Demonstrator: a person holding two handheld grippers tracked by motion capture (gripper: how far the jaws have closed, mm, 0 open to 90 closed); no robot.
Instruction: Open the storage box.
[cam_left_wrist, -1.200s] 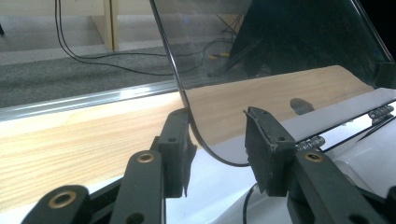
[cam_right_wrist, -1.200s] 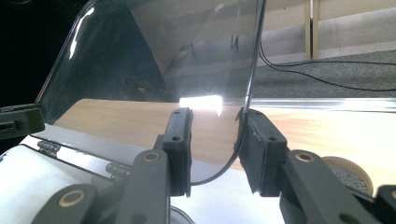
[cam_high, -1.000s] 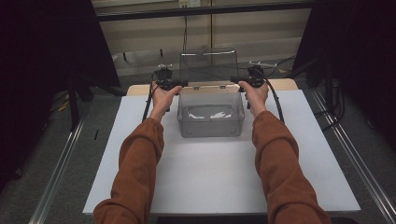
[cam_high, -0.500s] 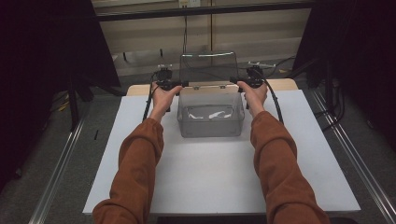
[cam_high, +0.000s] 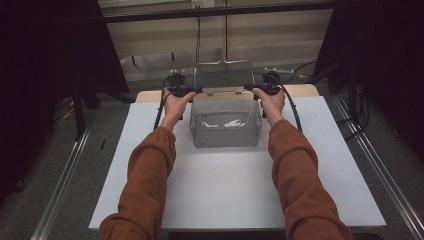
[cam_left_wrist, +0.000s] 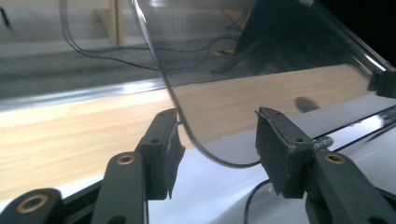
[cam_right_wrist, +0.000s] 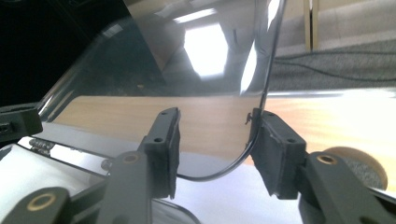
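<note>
Now both my grippers, left gripper (cam_high: 196, 90) and right gripper (cam_high: 248, 88), have just been opening, jaws loose around one clear lid (cam_high: 223, 76) above one box (cam_high: 226, 131); no readable writing.

A lab: dark curtains (cam_high: 60, 60), metal rails (cam_high: 65, 175), loose cables (cam_high: 350, 115).

From above, the white scraps (cam_high: 225, 121) inside the clear box (cam_high: 226, 131) are too small to make out. The raised lid (cam_high: 223, 75) half melts into the wall behind, and both gripper views crop its top edge, with blurred floor beyond.
</note>
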